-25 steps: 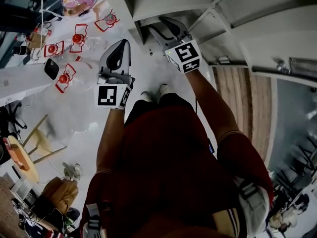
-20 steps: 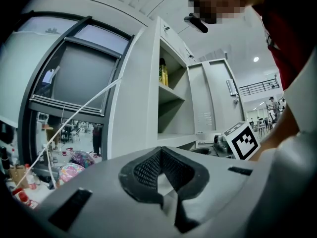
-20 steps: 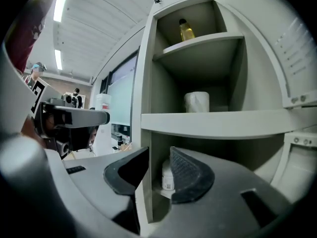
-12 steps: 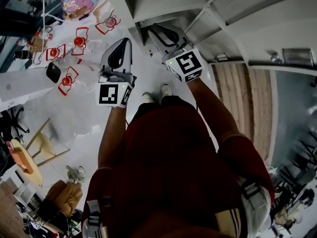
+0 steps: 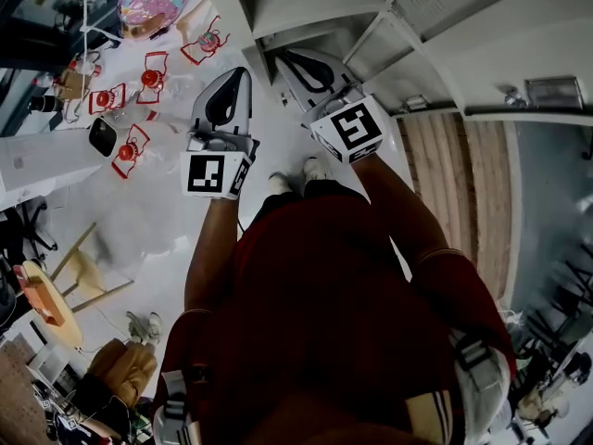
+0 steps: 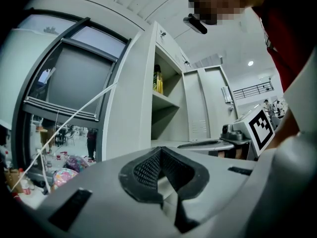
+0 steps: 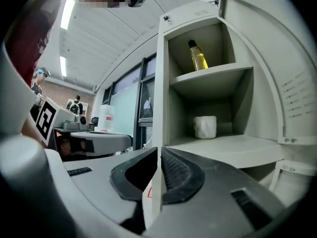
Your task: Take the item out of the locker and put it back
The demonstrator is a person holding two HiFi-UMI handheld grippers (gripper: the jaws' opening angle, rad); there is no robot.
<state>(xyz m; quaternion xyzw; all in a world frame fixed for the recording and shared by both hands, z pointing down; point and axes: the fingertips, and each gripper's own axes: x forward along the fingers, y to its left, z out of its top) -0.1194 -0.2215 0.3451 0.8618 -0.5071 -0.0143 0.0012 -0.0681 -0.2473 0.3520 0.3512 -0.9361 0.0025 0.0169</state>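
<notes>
The white item is sitting just ahead of the right gripper, whose fingers have just been closing together, empty.

Right hand-held gripper at locker

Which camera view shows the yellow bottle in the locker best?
The right gripper view: the yellow bottle stands whole on the upper shelf, seen from the front. The left gripper view shows the bottle small and from the side. The head view does not show it.
</notes>
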